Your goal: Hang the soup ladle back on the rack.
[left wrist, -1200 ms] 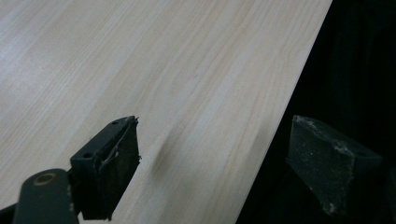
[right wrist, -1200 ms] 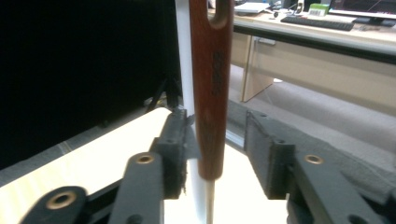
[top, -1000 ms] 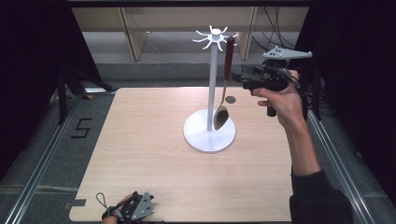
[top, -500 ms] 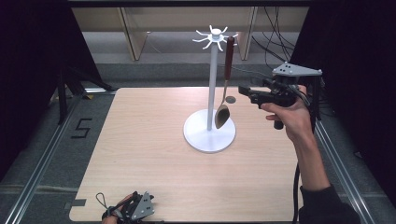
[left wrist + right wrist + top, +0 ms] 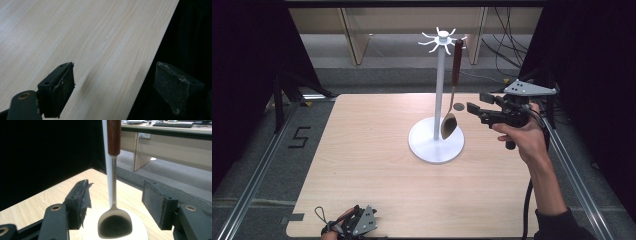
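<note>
Counting, on one wooden table (image 5: pixel 362 175): one white hanging stand (image 5: pixel 439 100), carrying one spoon (image 5: pixel 452 95) with a brown handle. Counting two grippers: the left gripper (image 5: pixel 354 226) at the near edge, the right gripper (image 5: pixel 479 107) beside the spoon. Seeing one dark round mark (image 5: pixel 458 106) on the tabletop.

Dark floor (image 5: pixel 332 75) around tabletop, taped "5" mark (image 5: pixel 300 136) at left of frame. Wooden desk legs (image 5: pixel 354 35) across top. Tangled black cables (image 5: pixel 507 45) upper right. Metal rails (image 5: pixel 252 180) along both sides.

Grey floor (image 5: pixel 327 65) — pale wooden desks (image 5: pixel 172 147) behind, black curtains (image 5: pixel 242 65) either side.
</note>
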